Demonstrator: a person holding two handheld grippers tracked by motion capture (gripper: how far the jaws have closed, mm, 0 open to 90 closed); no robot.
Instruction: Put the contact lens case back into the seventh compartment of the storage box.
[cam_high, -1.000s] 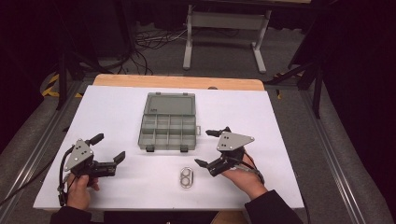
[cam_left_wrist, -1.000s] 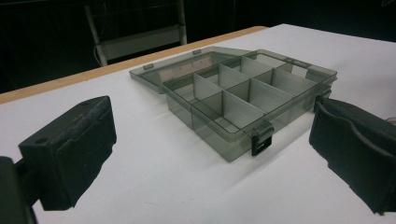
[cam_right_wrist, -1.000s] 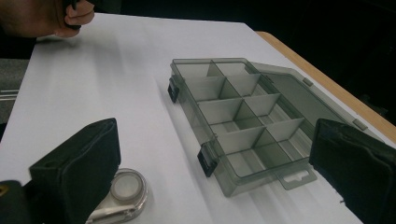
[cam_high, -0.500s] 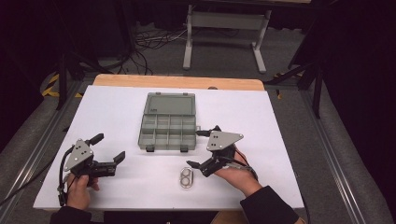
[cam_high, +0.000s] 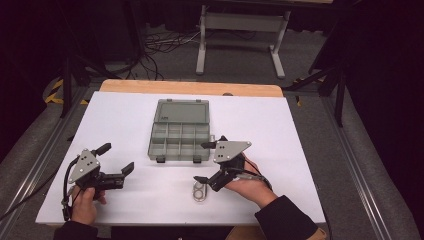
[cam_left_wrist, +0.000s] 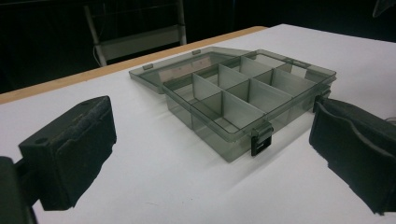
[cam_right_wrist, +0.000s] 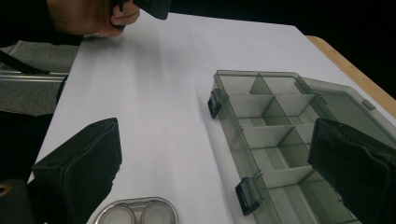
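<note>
White bench (cam_high: 130, 125) carries everything. Grey-tinted plastic box (cam_high: 180, 132) sits at its middle, lid flat open behind it, compartments empty as far as I can see. My left hand-held gripper (cam_high: 116, 162) rests near the bench's left front, jaws wide apart, holding nothing. My right hand-held gripper (cam_high: 206, 161) hovers just right of the box, jaws spread, empty. A small clear lens case (cam_high: 199, 191) lies beside its lower jaw.

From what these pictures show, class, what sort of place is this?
Probably a lab or studio set up for recording: a white-covered table ringed by darkness, loose cables on the floor behind, and a person working a hand-held gripper by a compartment box.
</note>
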